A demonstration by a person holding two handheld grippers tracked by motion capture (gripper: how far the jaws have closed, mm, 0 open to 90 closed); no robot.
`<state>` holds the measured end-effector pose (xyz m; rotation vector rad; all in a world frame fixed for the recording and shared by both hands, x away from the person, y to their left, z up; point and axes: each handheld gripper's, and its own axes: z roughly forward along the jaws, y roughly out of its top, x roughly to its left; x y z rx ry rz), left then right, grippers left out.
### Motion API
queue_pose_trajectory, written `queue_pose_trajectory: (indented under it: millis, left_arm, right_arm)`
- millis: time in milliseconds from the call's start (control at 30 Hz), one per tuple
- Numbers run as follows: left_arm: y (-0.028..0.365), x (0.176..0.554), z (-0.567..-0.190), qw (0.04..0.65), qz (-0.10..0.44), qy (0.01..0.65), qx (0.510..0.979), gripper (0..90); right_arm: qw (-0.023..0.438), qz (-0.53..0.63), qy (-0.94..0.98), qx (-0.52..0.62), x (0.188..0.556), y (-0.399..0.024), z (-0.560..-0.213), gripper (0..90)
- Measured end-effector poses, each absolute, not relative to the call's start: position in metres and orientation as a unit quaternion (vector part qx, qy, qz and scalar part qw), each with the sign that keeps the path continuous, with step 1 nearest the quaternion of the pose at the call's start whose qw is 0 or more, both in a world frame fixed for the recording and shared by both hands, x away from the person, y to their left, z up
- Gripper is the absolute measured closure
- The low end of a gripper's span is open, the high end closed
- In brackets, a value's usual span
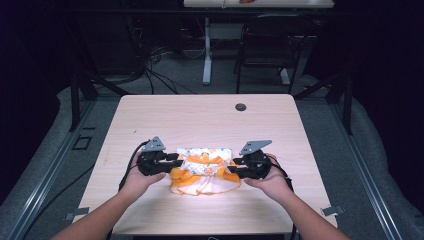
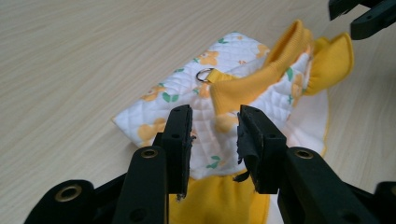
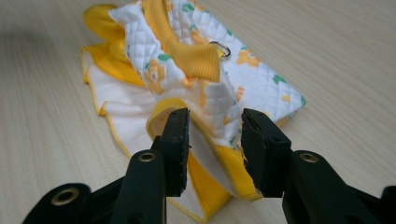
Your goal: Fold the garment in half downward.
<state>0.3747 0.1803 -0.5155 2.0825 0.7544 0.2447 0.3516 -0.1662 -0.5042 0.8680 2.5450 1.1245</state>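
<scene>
From above, your left gripper [image 1: 176,161] and right gripper [image 1: 235,165] face each other across a small folded garment [image 1: 205,172], a quilted white piece with orange print and yellow trim lying on the near half of the wooden table [image 1: 200,115]. Both sets of jaws stand apart at the garment's two ends, and from this height you cannot tell whether any pad touches cloth. Your hands cover the gripper bodies, and the garment's folds are too small here to sort out. The far half of the table is bare apart from a small dark round cap [image 1: 241,107], so you have room ahead, while the near edge runs close below your wrists. In the left gripper view, your left gripper [image 2: 215,128] is open, its jaws apart with the garment [image 2: 219,93] lying between and beyond them; the pads do not press on it. A small metal ring [image 2: 204,74] sits on the quilted top beside a yellow ribbed band, and the other gripper's black tips cut in at the top right corner. Bare table lies to the left. In the right gripper view, your right gripper [image 3: 215,133] is open as well, with a yellow-edged corner of the garment [image 3: 196,70] lying loose between the jaws. The ring [image 3: 220,48] shows farther back, and bare wood lies on both sides.
</scene>
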Motion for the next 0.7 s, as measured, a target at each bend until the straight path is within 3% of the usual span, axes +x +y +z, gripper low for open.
queue_pose_trajectory:
  millis: [100, 133, 167, 200, 367, 700]
  left_arm:
    - [0.182, 0.382, -0.513, 0.437, 0.104, 0.315, 0.836, 67.1]
    - [0.182, 0.386, -0.514, 0.438, 0.1, 0.322, 0.833, 72.4]
    - [0.181, 0.388, -0.515, 0.439, 0.097, 0.326, 0.831, 72.4]
    - [0.18, 0.392, -0.517, 0.436, 0.094, 0.331, 0.831, 80.1]
    - [0.17, 0.399, -0.527, 0.435, 0.074, 0.335, 0.832, 89.3]
    - [0.159, 0.386, -0.531, 0.435, 0.048, 0.312, 0.843, 89.8]
  right_arm:
    - [0.125, 0.397, 0.858, 0.3, 0.352, -0.168, -0.496, 72.1]
    - [0.137, 0.396, 0.854, 0.307, 0.357, -0.168, -0.492, 80.8]
    - [0.137, 0.396, 0.854, 0.307, 0.357, -0.168, -0.492, 80.8]
    - [0.141, 0.397, 0.851, 0.313, 0.364, -0.164, -0.493, 86.7]
    - [0.13, 0.391, 0.853, 0.319, 0.377, -0.154, -0.502, 89.6]
    - [0.099, 0.393, 0.861, 0.308, 0.377, -0.136, -0.517, 89.6]
